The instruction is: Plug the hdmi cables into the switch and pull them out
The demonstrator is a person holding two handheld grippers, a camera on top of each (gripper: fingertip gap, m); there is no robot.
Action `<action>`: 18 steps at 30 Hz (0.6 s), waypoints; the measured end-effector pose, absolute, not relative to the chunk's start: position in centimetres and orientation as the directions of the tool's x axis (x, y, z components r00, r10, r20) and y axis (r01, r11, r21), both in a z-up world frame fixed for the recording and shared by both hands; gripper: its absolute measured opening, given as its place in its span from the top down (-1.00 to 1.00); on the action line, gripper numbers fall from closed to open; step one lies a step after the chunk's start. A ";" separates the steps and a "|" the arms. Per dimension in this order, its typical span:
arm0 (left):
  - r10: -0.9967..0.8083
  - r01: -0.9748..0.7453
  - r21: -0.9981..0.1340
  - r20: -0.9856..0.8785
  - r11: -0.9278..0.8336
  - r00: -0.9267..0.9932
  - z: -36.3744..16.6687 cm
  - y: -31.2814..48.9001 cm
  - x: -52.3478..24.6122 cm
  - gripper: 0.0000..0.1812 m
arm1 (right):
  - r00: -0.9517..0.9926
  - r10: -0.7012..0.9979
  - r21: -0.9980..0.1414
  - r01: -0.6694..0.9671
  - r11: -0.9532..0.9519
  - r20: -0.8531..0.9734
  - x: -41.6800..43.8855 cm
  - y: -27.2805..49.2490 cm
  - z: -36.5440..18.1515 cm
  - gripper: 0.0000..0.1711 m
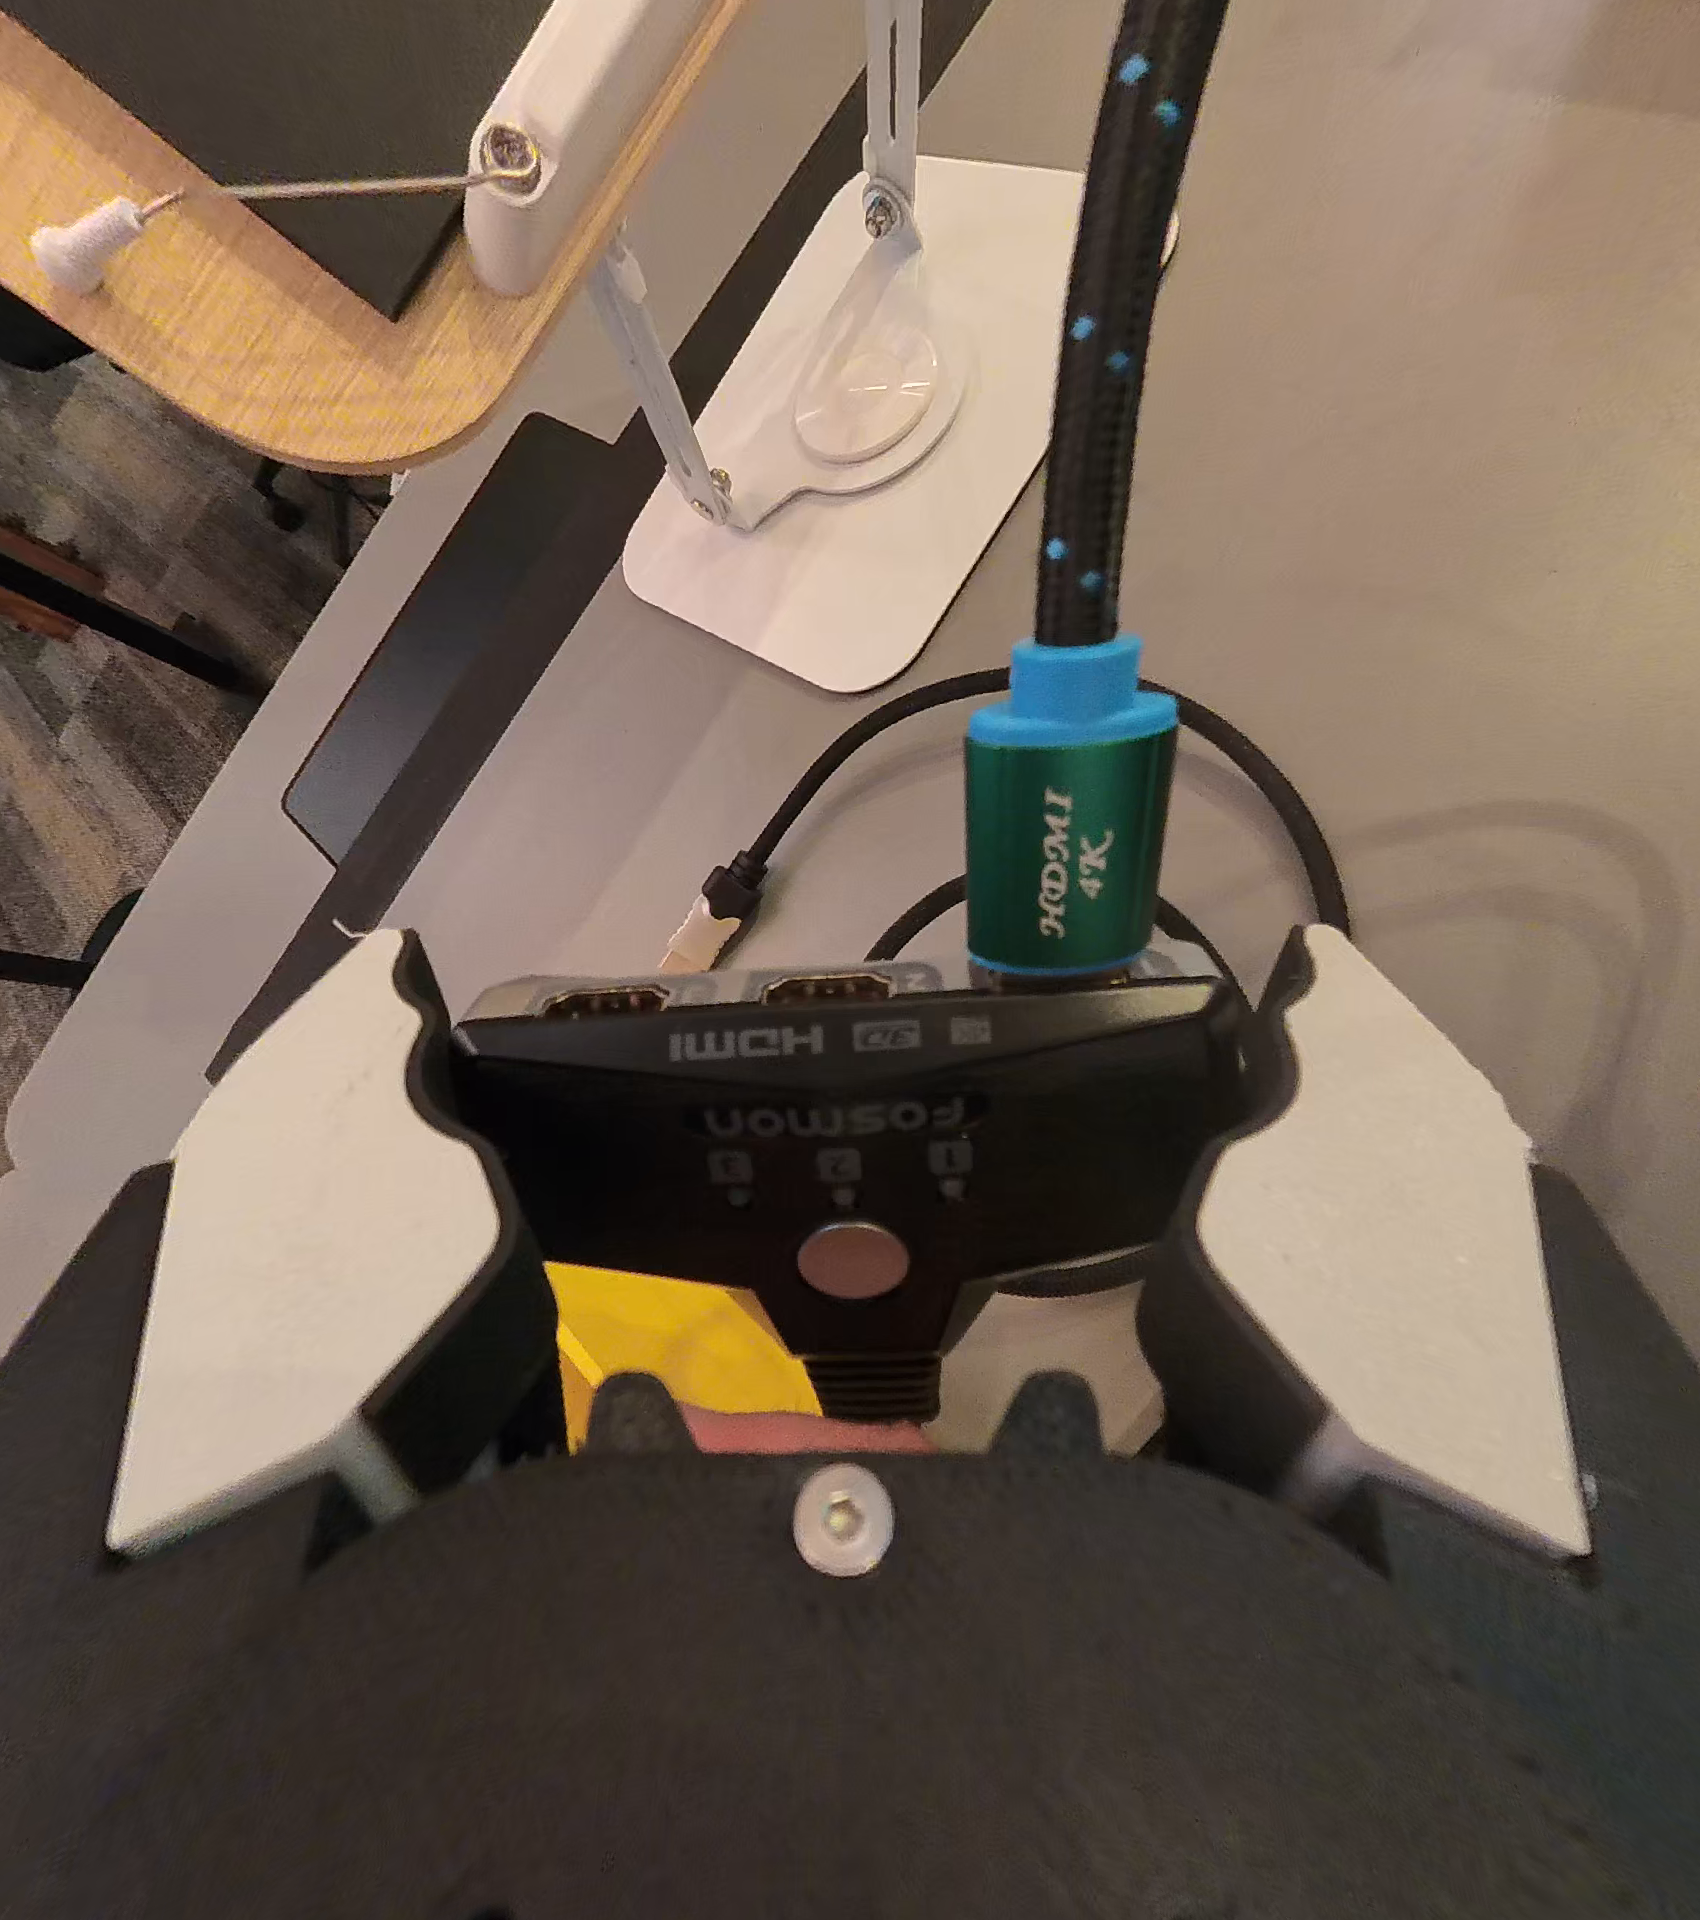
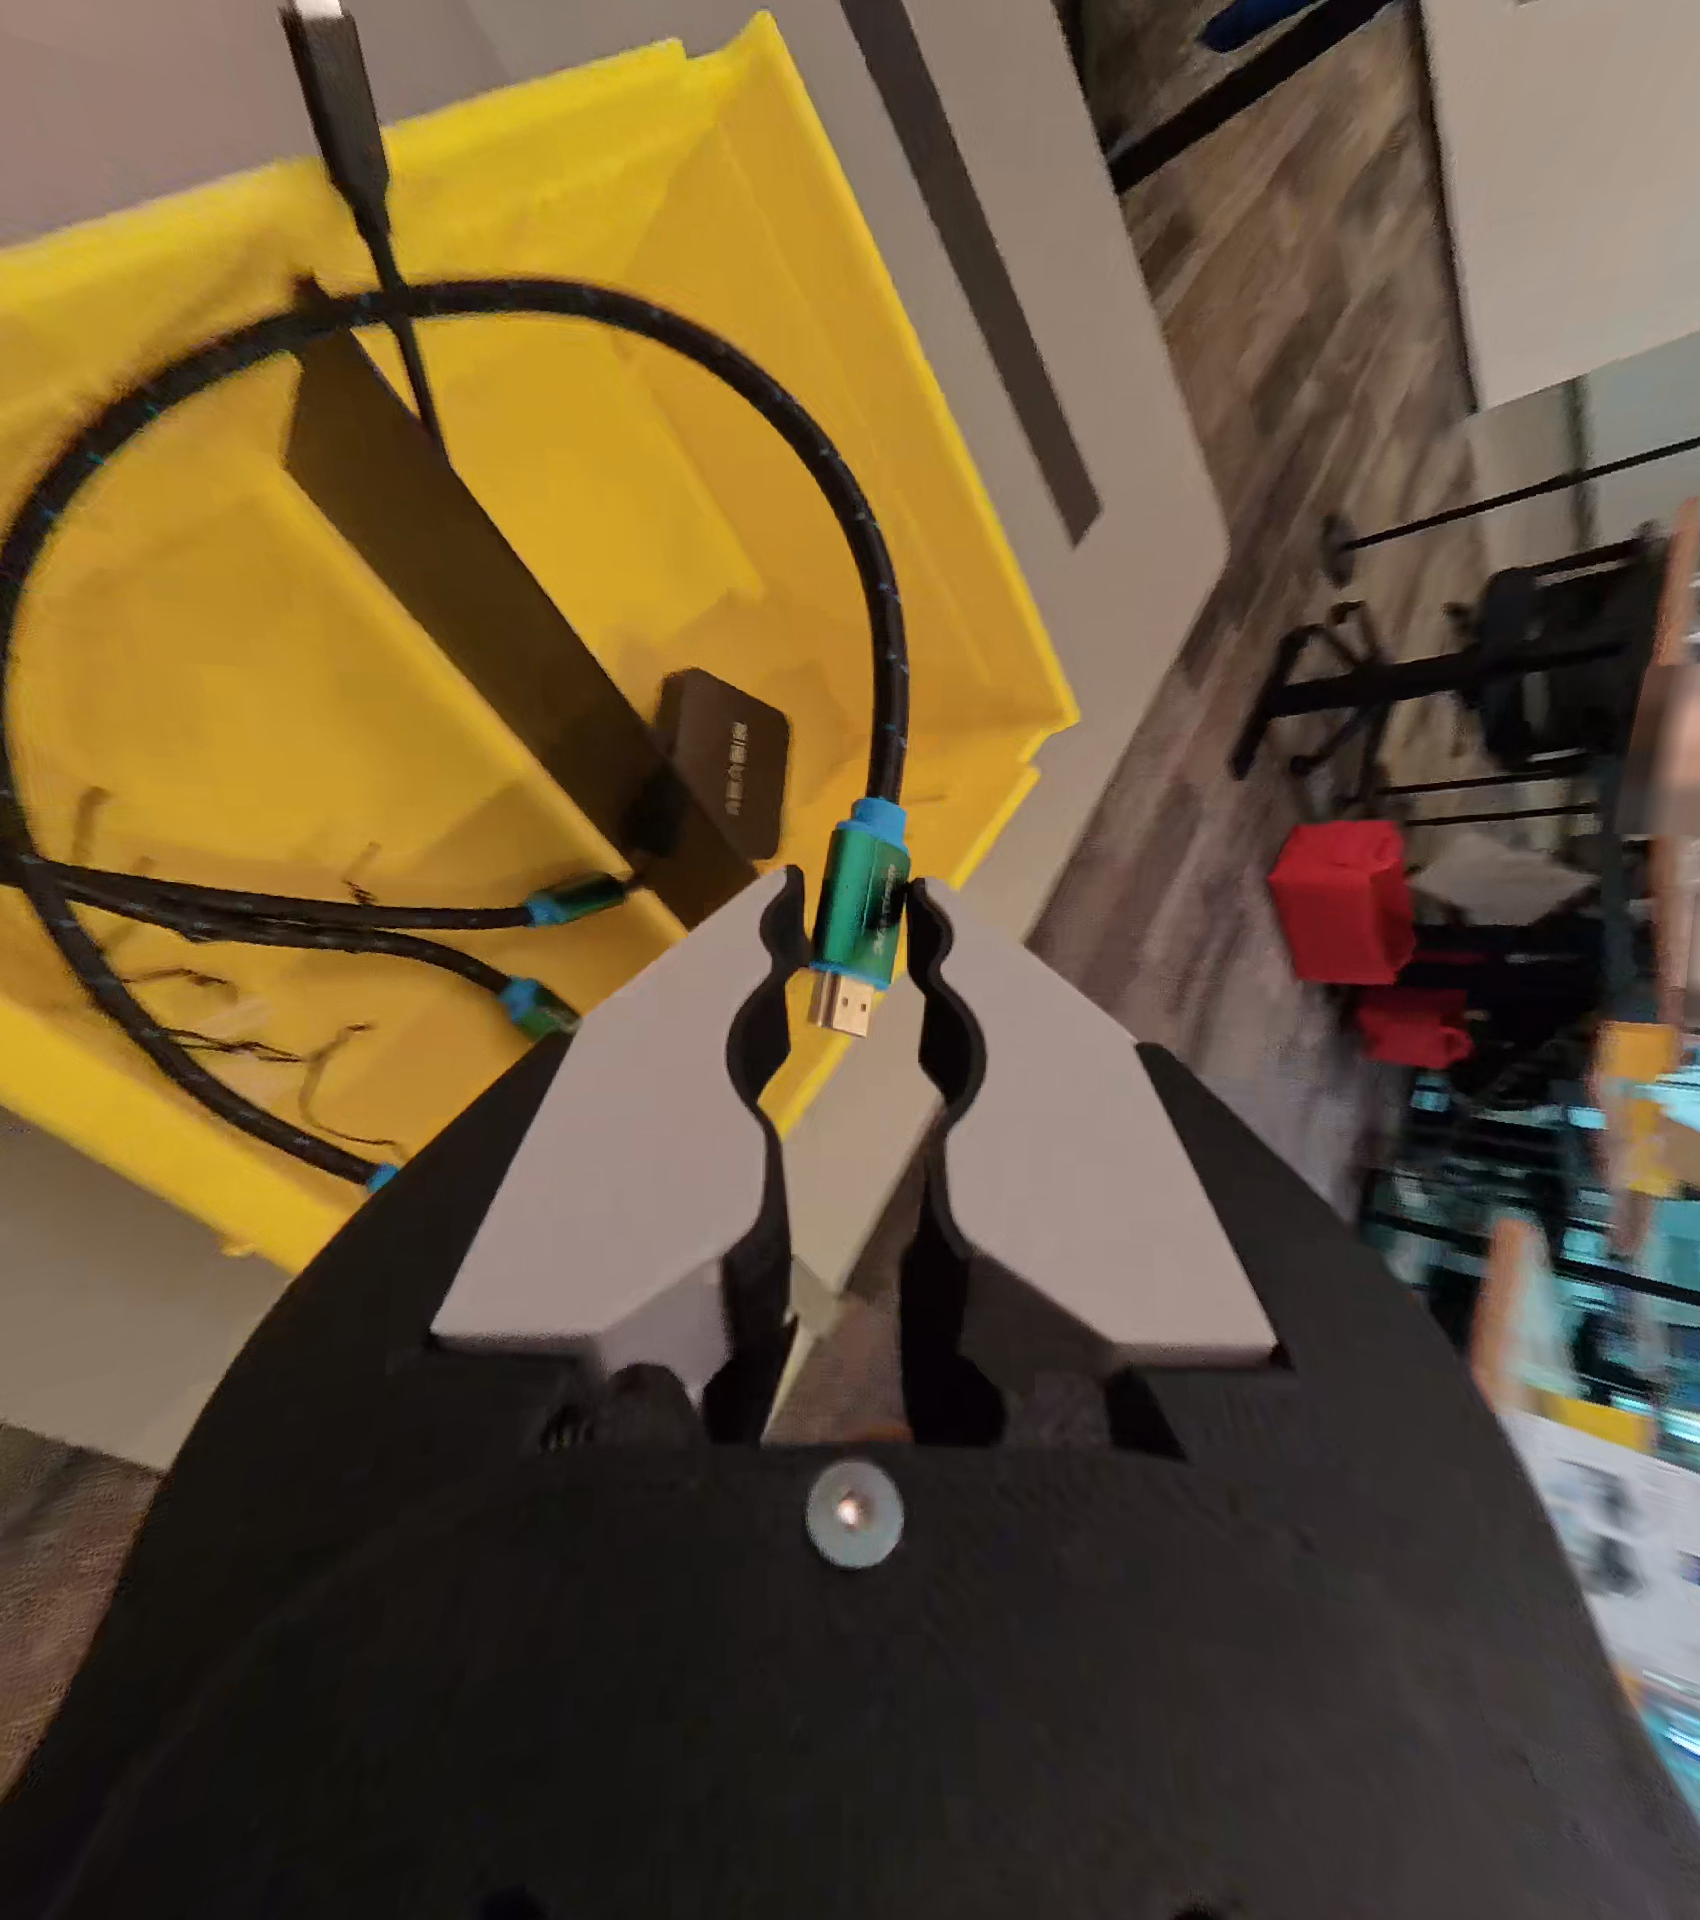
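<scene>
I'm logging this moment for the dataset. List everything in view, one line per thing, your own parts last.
HDMI switch: one, black, held in the left gripper; two ports empty, one filled.
Plugged connector: one, green shell with blue collar, seated in the switch's rightmost port, braided black cable rising from it.
Held connector: one, green and blue, gold tip bare, pinched in the right gripper.
Loose connectors: at least two more, green and blue, over the bin.
Thin cable: one, black, gold-tipped plug, on the table behind the switch.
Bin: yellow, beneath the cables.
Small box: one, black, in the bin.
Lamp base: one, white, on the table.
Table: grey.
Left gripper: white fingers, black body.
Right gripper: same.
</scene>
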State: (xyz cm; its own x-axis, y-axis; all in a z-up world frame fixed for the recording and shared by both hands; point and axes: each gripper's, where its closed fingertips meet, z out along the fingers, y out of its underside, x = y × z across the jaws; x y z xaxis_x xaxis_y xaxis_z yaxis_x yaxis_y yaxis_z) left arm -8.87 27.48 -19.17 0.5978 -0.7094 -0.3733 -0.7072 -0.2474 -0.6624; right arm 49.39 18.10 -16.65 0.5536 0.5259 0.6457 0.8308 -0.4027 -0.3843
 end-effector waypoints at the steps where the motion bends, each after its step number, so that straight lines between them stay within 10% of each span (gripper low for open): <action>1: -0.709 -0.708 -0.663 -0.375 -0.244 0.596 -19.1 27.4 -8.9 -0.56 | 0.577 0.547 -0.403 0.817 -0.413 0.607 49.2 17.7 -17.1 0.80; 9: -0.712 -0.713 -0.661 -0.382 -0.235 0.589 -19.0 27.2 -9.0 -0.56 | 0.625 0.695 -0.325 0.780 -0.535 0.356 49.0 13.2 -21.1 0.79; 18: -0.723 -0.712 -0.665 -0.375 -0.225 0.580 -19.0 26.8 -9.0 -0.56 | 0.633 0.686 -0.596 0.721 -0.353 0.359 41.1 15.1 -16.0 0.42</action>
State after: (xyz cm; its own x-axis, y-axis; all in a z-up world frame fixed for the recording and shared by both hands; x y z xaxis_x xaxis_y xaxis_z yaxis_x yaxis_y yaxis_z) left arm -8.96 26.81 -19.00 0.5799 -0.7230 -0.3754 -0.7117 -0.2254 -0.6653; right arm 41.09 15.10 -16.04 0.6327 0.6861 0.3591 0.7212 -0.3531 -0.5960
